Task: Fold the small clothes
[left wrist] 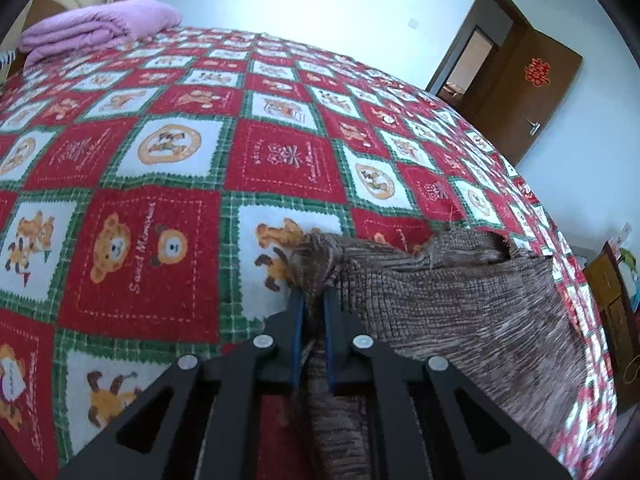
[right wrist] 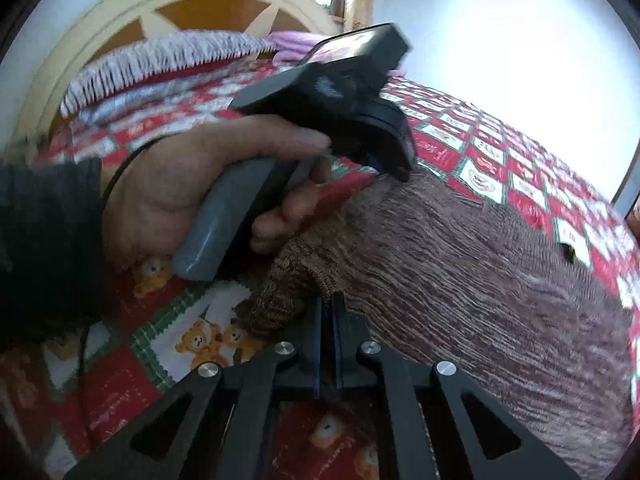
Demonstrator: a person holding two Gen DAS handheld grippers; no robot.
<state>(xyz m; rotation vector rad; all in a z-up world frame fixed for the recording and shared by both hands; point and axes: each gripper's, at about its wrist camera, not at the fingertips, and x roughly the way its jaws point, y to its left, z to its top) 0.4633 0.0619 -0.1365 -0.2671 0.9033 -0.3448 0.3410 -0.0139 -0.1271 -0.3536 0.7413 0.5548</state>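
A brown knitted garment (left wrist: 460,300) lies on a red, green and white bear-patterned bedspread (left wrist: 160,184). My left gripper (left wrist: 314,300) is shut on a bunched corner of the garment, with cloth pinched between the blue pads. In the right wrist view the same garment (right wrist: 460,272) spreads to the right. My right gripper (right wrist: 329,304) is shut on another edge of it. The left gripper (right wrist: 394,168), held by a hand, shows above, its tip on the garment's far edge.
A folded purple quilt (left wrist: 96,32) lies at the bed's far left. A brown door (left wrist: 516,92) stands open behind the bed. A cream headboard (right wrist: 168,4) and a fringed blanket (right wrist: 160,60) are at the bed's head. A wooden cabinet (left wrist: 612,304) stands at right.
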